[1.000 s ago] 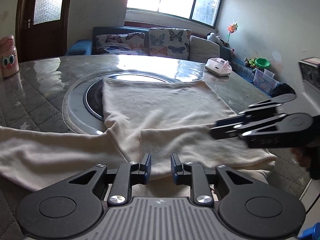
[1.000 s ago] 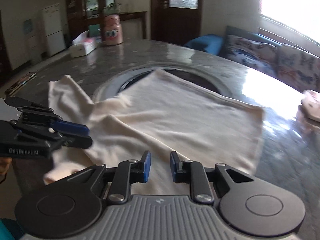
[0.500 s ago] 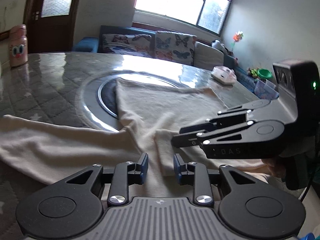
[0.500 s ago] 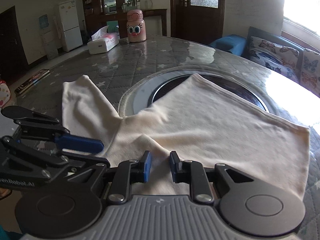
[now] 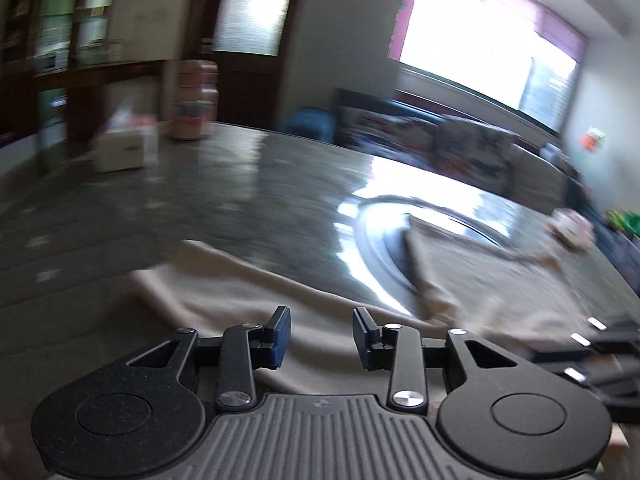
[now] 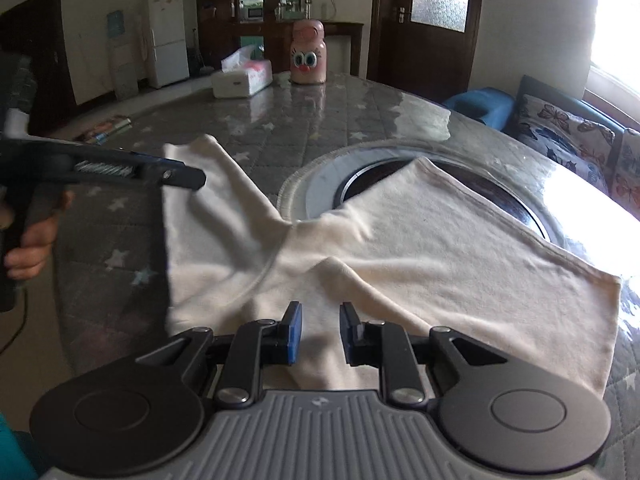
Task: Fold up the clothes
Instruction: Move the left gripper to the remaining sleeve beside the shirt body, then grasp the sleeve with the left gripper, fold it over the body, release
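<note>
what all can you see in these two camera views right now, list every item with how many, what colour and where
garment: one, cream, spread on table, one sleeve out toward left gripper
table: one, grey star-quilted cover, round inset at centre
bottle: one, pink with cartoon eyes, far table edge
tissue box: one, white, beside bottle
fridge: one, white, back wall
doors: dark wood, frosted pane
sofa cushions: butterfly print, right
left gripper: black, jaws over sleeve end
right gripper: black, blue pads, jaws open above garment
</note>
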### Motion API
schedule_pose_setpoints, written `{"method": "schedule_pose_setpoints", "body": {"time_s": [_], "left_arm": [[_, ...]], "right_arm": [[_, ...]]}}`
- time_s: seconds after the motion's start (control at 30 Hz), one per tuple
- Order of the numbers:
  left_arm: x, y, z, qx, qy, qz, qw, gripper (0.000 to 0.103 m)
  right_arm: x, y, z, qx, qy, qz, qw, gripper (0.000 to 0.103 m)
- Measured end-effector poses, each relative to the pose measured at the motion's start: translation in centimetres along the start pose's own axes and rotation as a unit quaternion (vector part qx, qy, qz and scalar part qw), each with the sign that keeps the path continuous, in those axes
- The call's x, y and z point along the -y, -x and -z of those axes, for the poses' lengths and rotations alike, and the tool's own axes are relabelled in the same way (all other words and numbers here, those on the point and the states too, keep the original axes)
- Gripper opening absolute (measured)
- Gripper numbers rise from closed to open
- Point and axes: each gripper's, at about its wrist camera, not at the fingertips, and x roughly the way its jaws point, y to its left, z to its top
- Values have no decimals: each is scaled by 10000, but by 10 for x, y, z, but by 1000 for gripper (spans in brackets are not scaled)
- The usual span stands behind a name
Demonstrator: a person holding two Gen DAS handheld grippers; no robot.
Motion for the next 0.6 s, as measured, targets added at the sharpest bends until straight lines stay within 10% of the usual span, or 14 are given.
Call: {"method": "schedule_pose_setpoints", "body": {"time_s": [0.43,0.6], "left_arm": [[-54,-23,-13,44,684,-1302,9891,49],[-55,-27,-16,29,741,-1335,9883,18]], "right_arm": [[-1,21,5,130,-23,92,9999,20],[2,30,10,200,-103,173,9996,20]]}}
